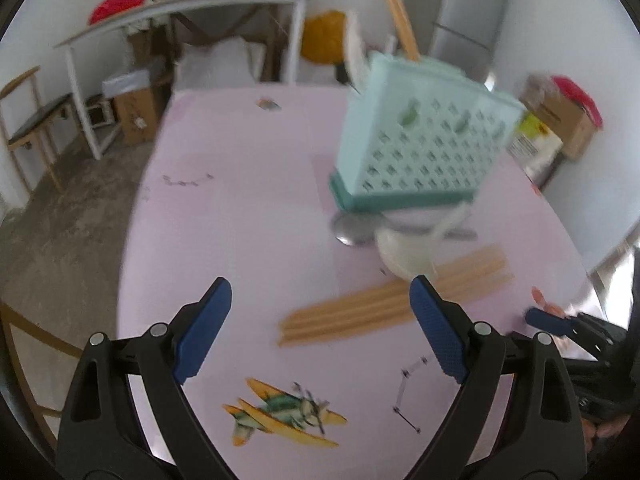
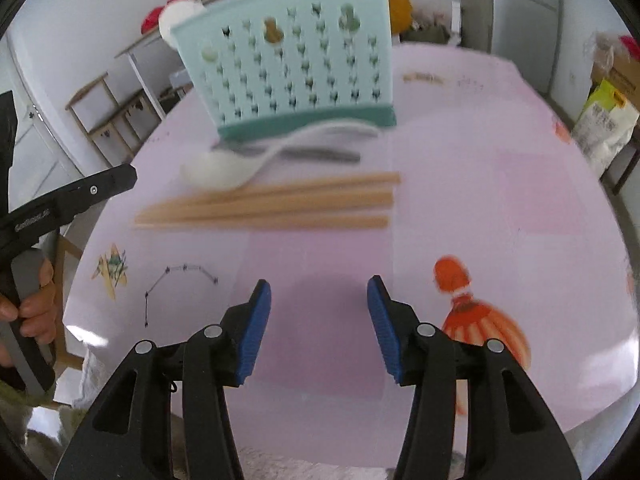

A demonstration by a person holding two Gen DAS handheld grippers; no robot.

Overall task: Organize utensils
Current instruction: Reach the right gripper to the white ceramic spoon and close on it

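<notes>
Hovering right tongs agape above chopsticks

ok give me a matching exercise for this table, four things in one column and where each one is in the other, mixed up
Things:
1. white spoon
2. loose chopsticks
3. utensil holder
4. right gripper

Places or states:
A. standing upright at the far side of the pink table, with chopsticks already sticking out of its top
B. open, nothing between its fingers
C. lying flat in a bundle, nearer the camera than the spoon
D. lying just in front of the holder's base, bowl towards the left of the right wrist view

Pairs: 1-D, 2-C, 3-A, 4-B
</notes>
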